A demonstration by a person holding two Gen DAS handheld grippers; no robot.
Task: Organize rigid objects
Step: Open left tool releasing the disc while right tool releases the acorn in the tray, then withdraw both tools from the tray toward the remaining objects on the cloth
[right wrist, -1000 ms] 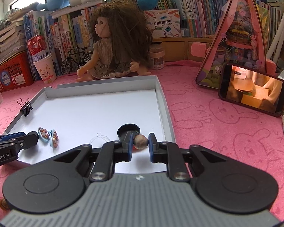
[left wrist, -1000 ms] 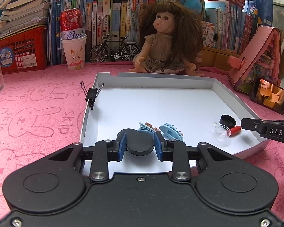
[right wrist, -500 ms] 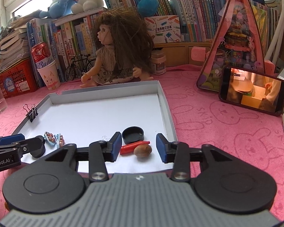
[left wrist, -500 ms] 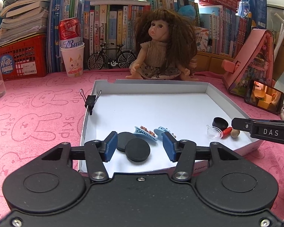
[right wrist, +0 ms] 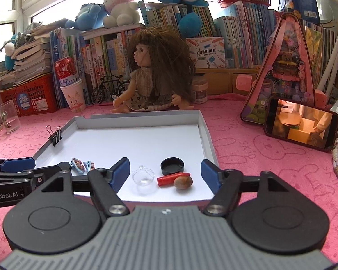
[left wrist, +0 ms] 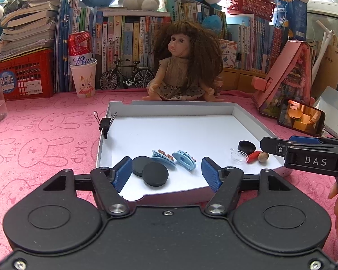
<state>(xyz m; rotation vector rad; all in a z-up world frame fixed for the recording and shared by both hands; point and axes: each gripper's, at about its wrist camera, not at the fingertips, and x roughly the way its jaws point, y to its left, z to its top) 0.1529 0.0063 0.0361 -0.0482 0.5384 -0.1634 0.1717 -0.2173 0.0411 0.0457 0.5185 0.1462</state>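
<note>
Where bookshelves stand, pink cloth

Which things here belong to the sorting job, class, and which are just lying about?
Job: white tray; two black discs; two blue hair clips; black cap; clear dome; red tube; nut.

Lying about: doll; phone; binder clip; model bicycle.

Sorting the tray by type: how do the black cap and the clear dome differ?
The black cap is opaque and dark; the clear dome is see-through. The cap is a flat-walled ring lying open side up; the dome is rounded with a small loop at its edge. The cap lies farther back. Both are small, round and lie in the white tray.
</note>
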